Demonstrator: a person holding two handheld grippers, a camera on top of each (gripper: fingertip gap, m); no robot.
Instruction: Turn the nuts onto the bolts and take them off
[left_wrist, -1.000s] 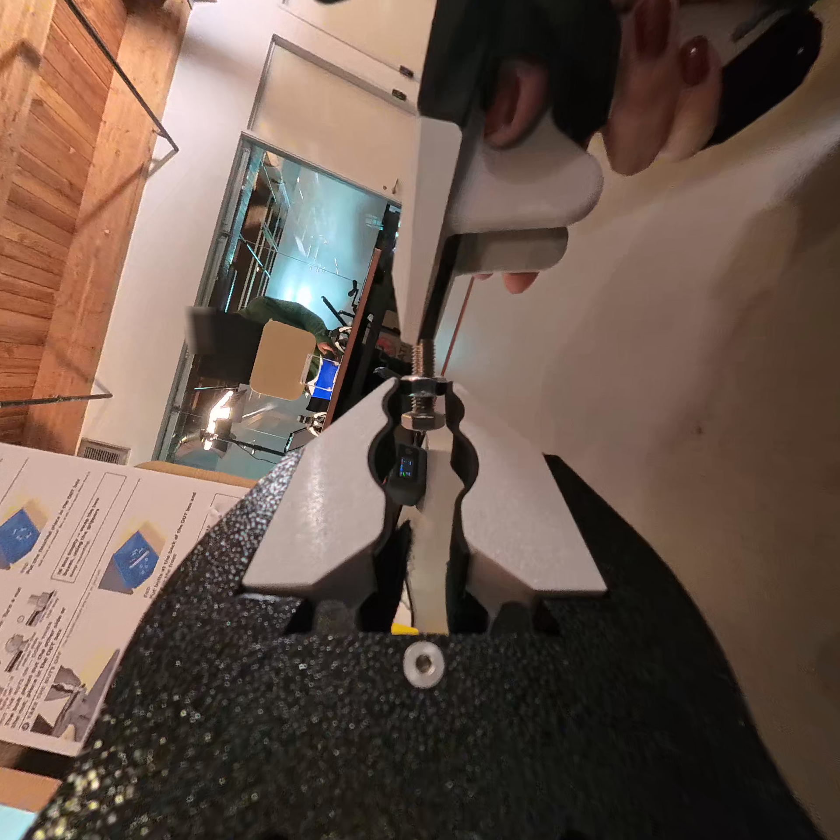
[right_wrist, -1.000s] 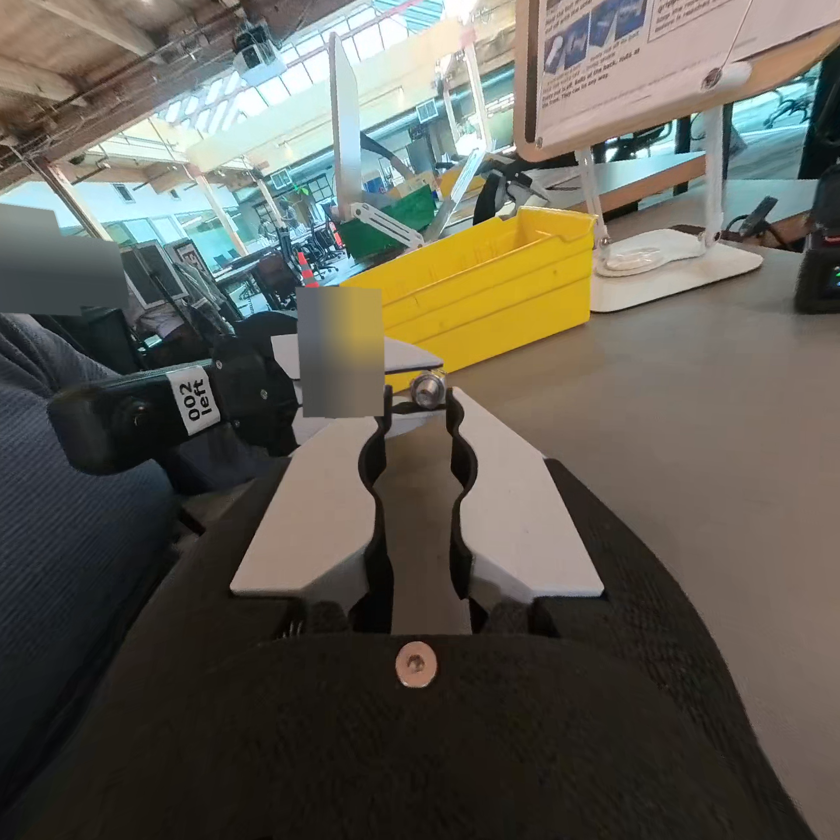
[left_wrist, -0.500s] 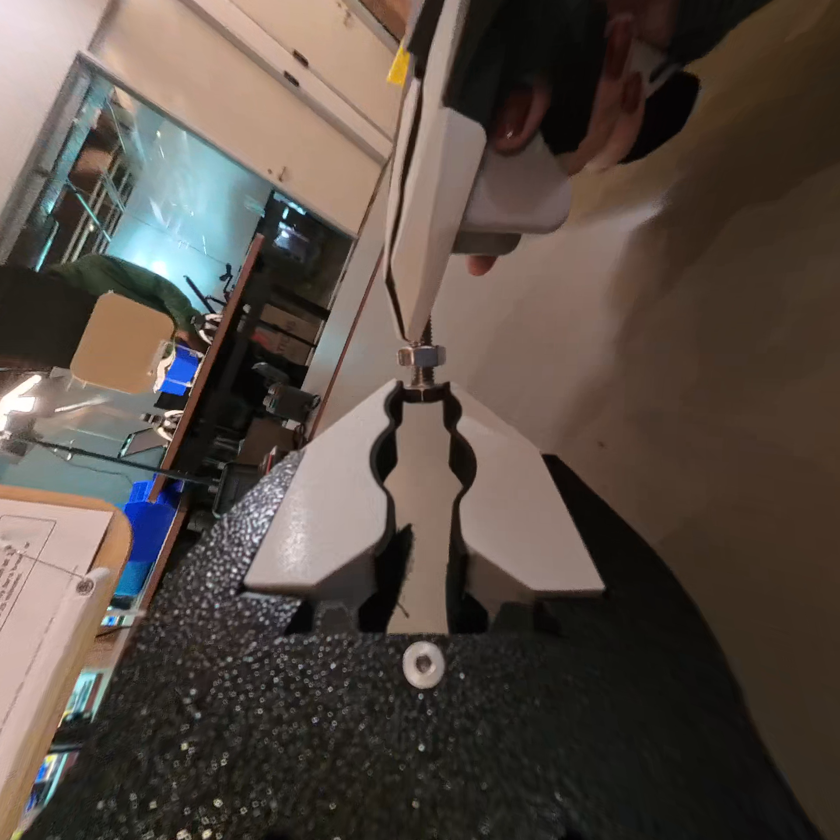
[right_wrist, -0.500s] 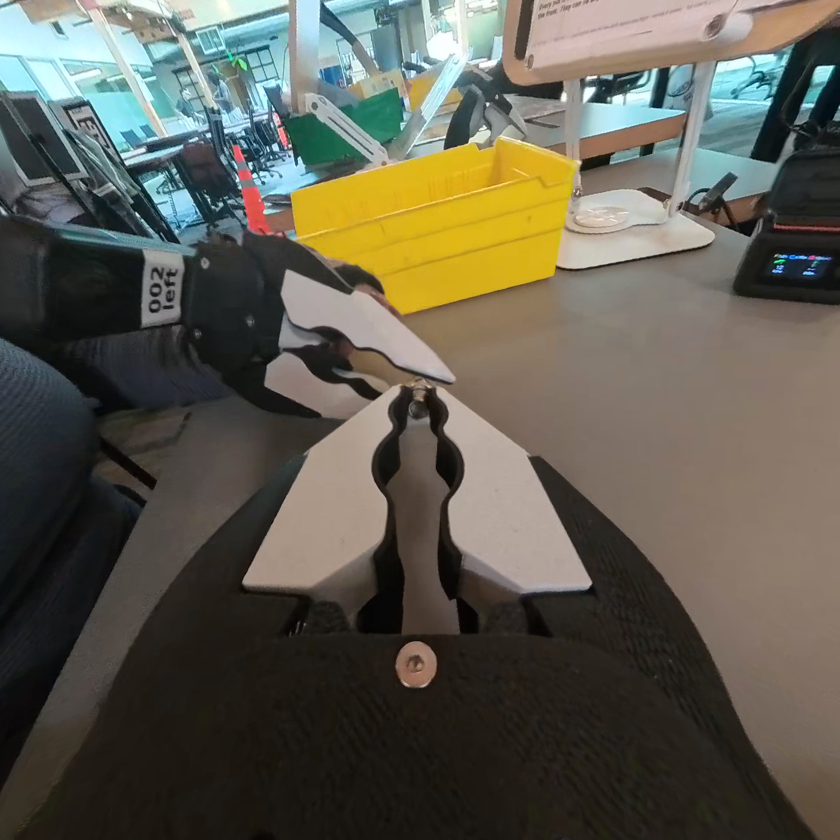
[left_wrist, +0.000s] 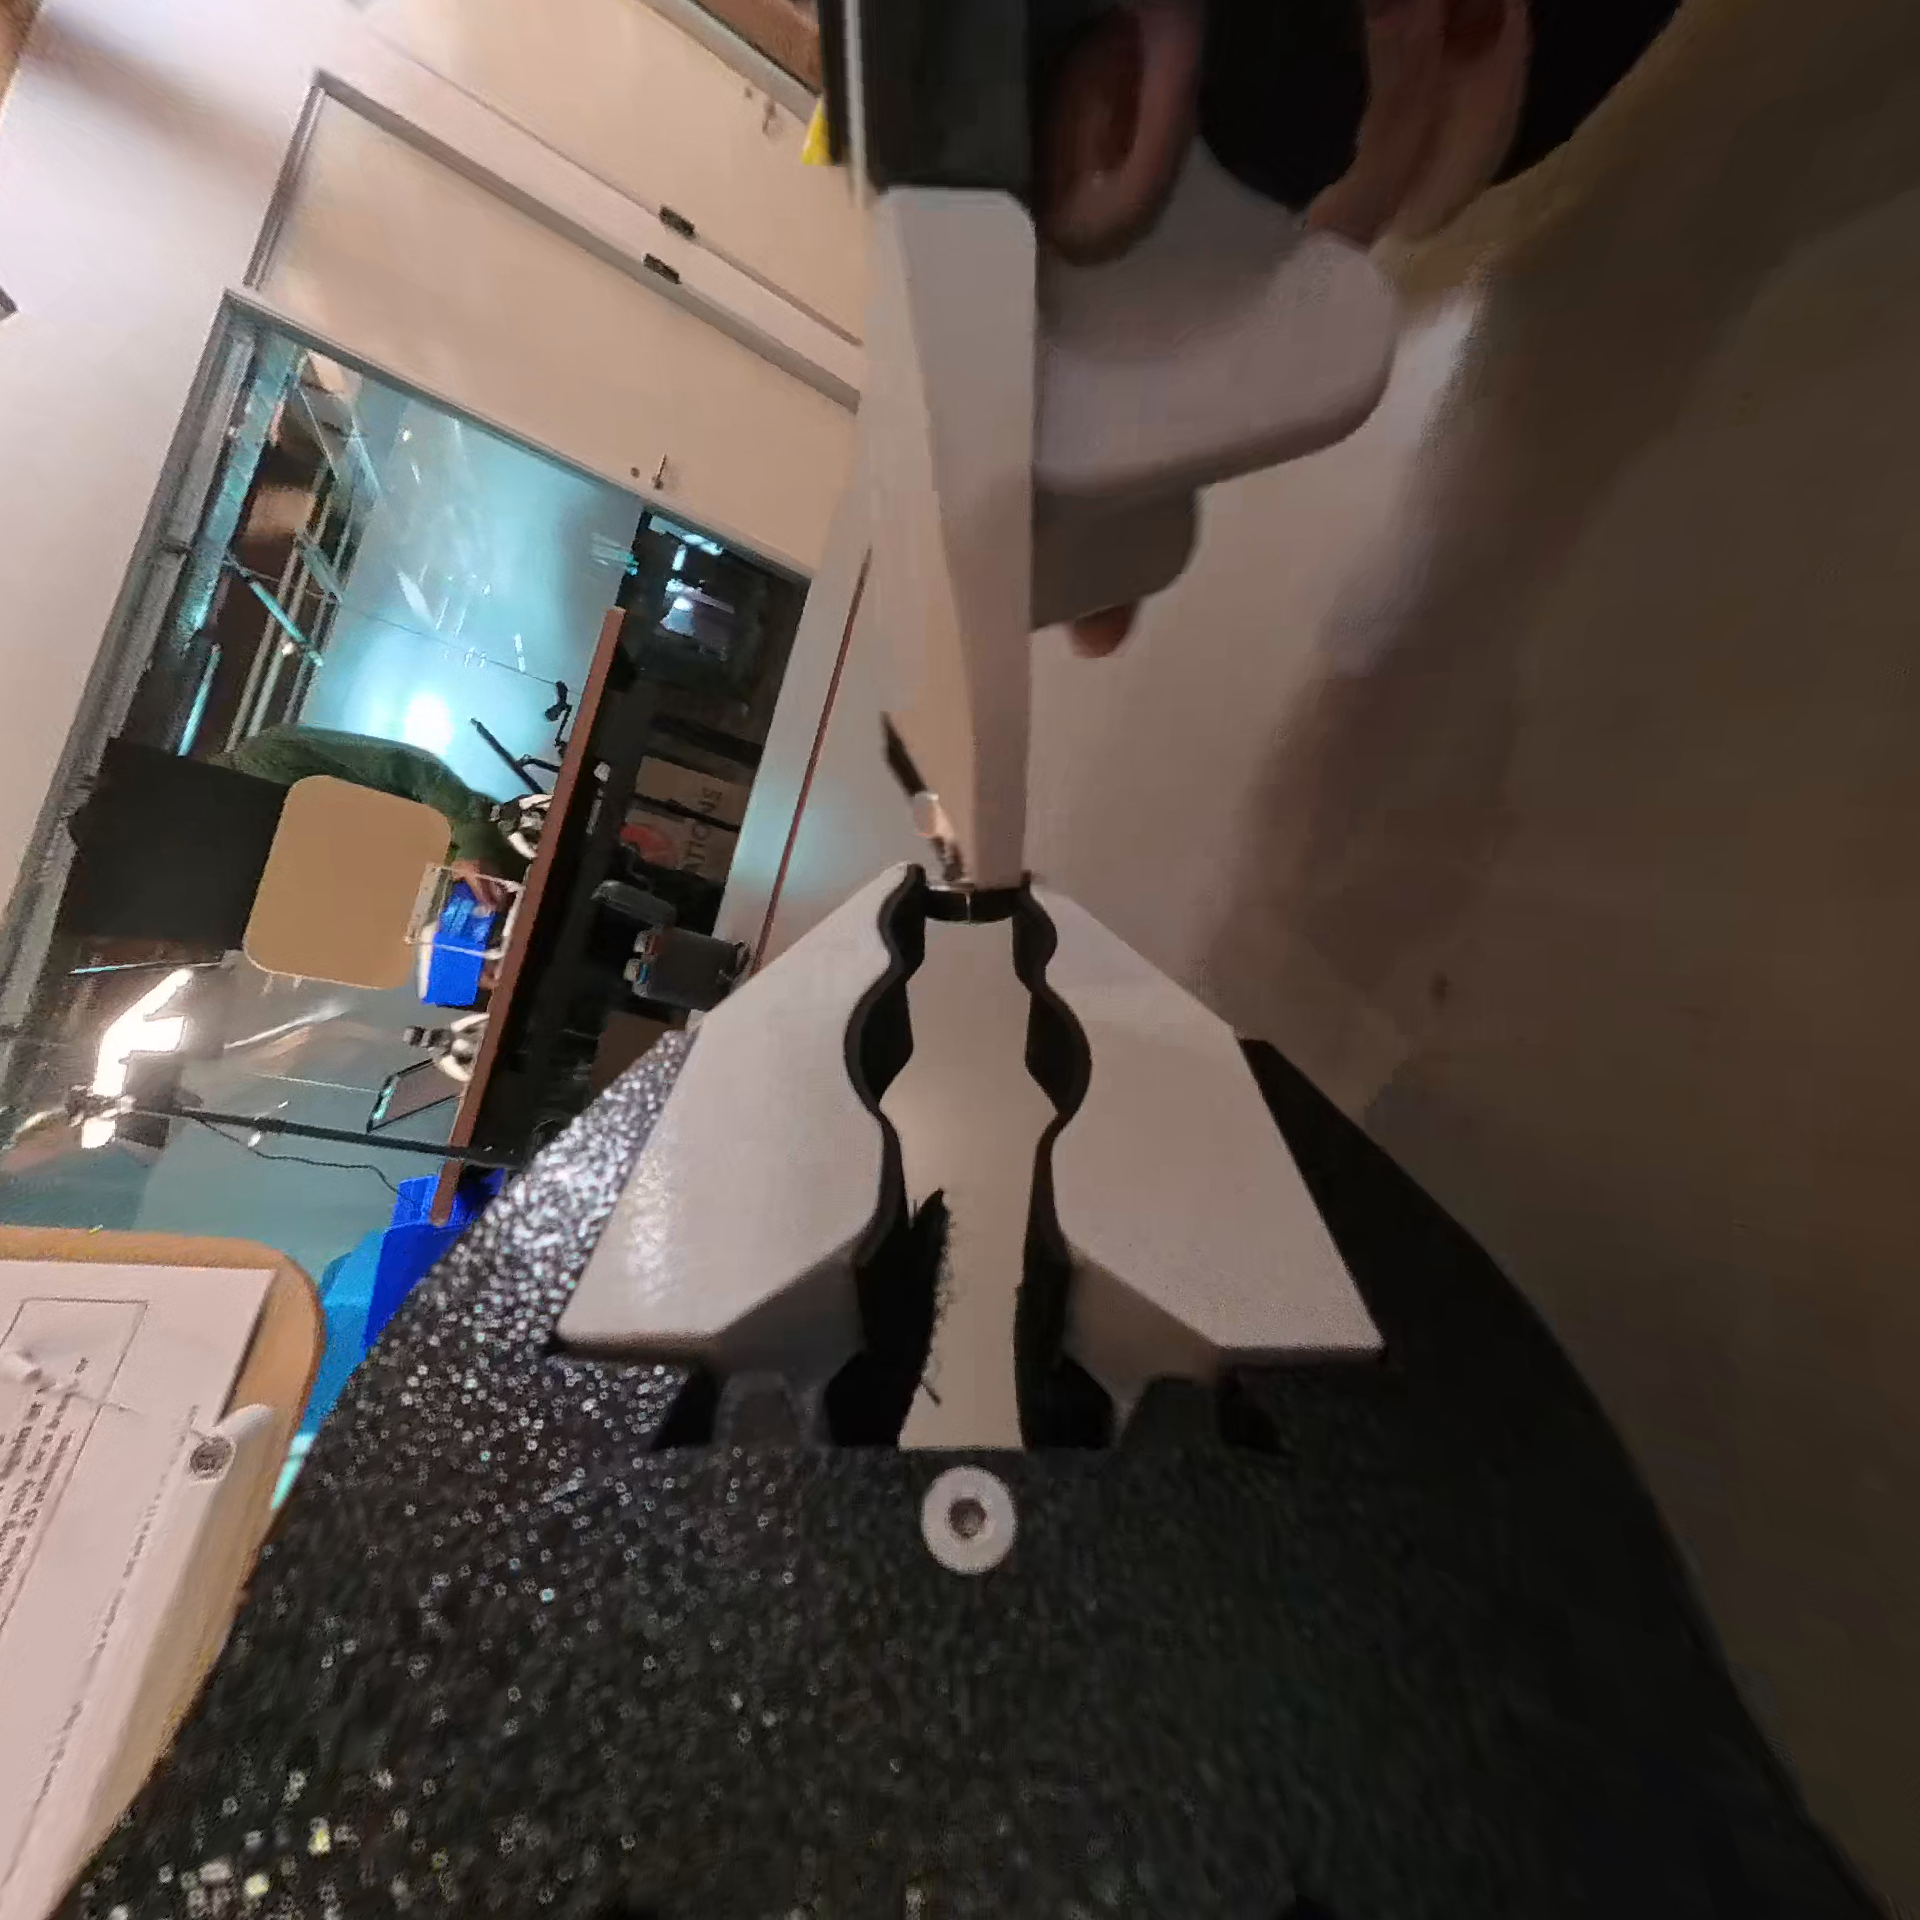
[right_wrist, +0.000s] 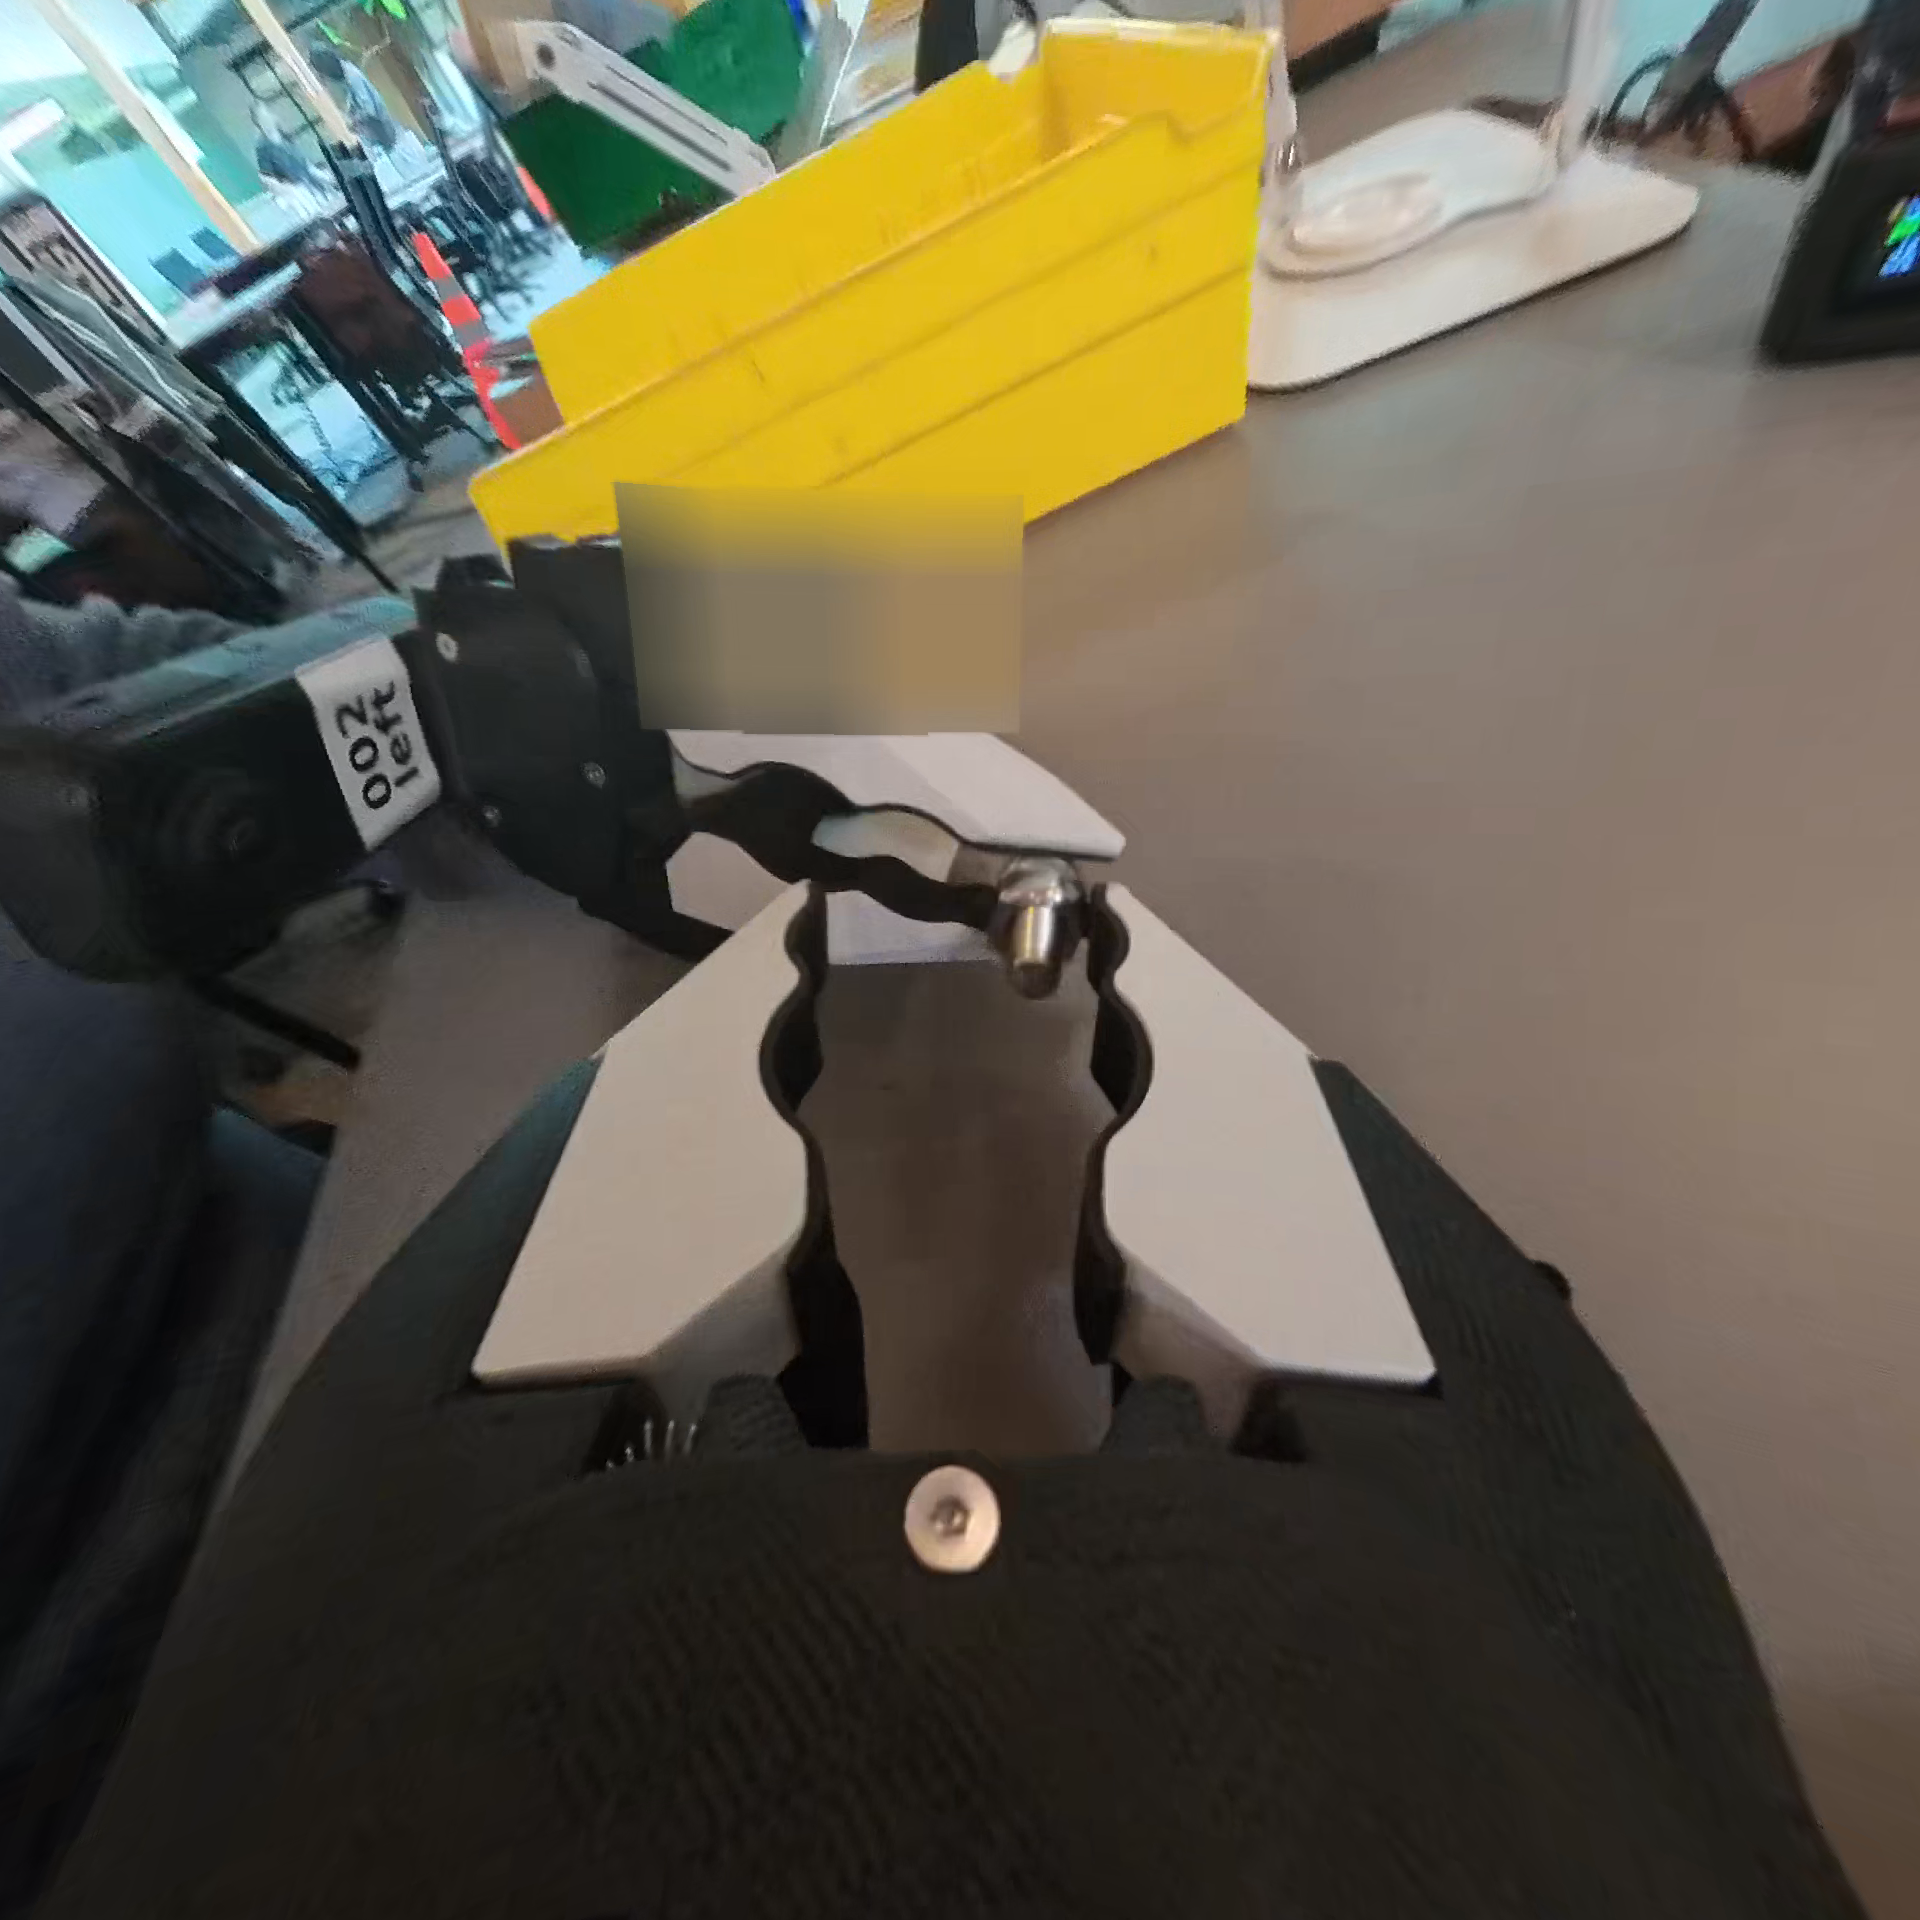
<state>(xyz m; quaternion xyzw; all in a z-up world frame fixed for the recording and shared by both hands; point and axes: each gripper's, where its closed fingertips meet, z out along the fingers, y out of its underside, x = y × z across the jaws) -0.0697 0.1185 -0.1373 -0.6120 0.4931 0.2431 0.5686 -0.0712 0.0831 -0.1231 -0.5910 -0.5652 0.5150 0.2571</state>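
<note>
My left gripper (left_wrist: 971, 894) is shut on a small silver bolt (right_wrist: 1029, 930) and holds it above the grey table (right_wrist: 1507, 831). In the right wrist view the left gripper (right_wrist: 935, 831) reaches in from the left, and the bolt's rounded end points toward the camera. A nut (right_wrist: 1006, 894) sits on the bolt next to the left fingers. My right gripper (right_wrist: 956, 914) is open wide, with the bolt between its tips, close to the right-hand finger (right_wrist: 1195, 1091). In the left wrist view the right gripper's white finger (left_wrist: 987, 623) comes down from above onto the bolt and hides most of it.
A yellow bin (right_wrist: 935, 260) stands behind the grippers. A white stand base (right_wrist: 1455, 208) and a black device with a lit screen (right_wrist: 1860, 239) are at the back right. A board with a printed sheet (left_wrist: 104, 1507) shows at lower left. A hand (left_wrist: 1101, 156) grips the right tool.
My right gripper was shut on the nut end half a second ago and has now opened wide. The left gripper has rolled while still holding the bolt.
</note>
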